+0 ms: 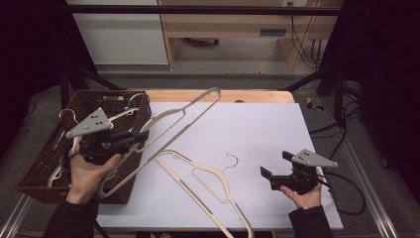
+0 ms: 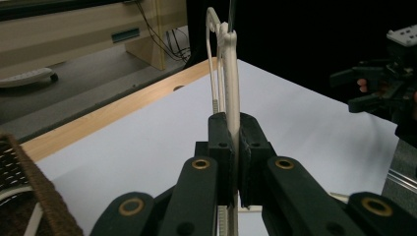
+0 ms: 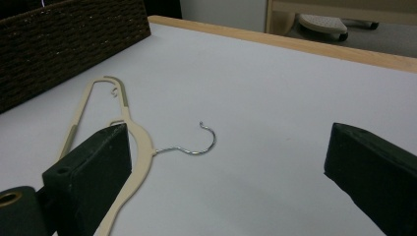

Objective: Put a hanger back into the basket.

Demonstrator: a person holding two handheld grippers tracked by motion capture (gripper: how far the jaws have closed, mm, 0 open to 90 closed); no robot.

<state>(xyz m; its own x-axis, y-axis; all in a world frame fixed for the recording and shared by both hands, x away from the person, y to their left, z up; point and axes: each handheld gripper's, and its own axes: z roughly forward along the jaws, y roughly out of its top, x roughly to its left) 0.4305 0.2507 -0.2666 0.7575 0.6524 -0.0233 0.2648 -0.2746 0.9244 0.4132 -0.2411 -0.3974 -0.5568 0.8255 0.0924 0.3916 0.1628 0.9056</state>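
Note:
My left gripper [image 1: 140,135] is shut on a beige plastic hanger [image 1: 190,114], held up at a slant beside the wicker basket [image 1: 47,163]. In the left gripper view the pads [image 2: 219,142] clamp the hanger's thin bar [image 2: 231,73] edge-on. A second beige hanger [image 1: 198,178] with a metal hook [image 1: 231,161] lies flat on the white sheet [image 1: 262,129]. My right gripper [image 1: 276,164] hovers to its right, open with nothing between the jaws. In the right gripper view [image 3: 228,152] that hanger [image 3: 135,135] and its hook [image 3: 204,142] lie just ahead.
The brown basket holds several more hangers [image 1: 124,113] and stands at the table's left edge. A wooden strip [image 1: 247,95] borders the far side of the sheet. A black cable [image 1: 346,191] trails off the right edge. Furniture [image 1: 223,25] stands beyond the table.

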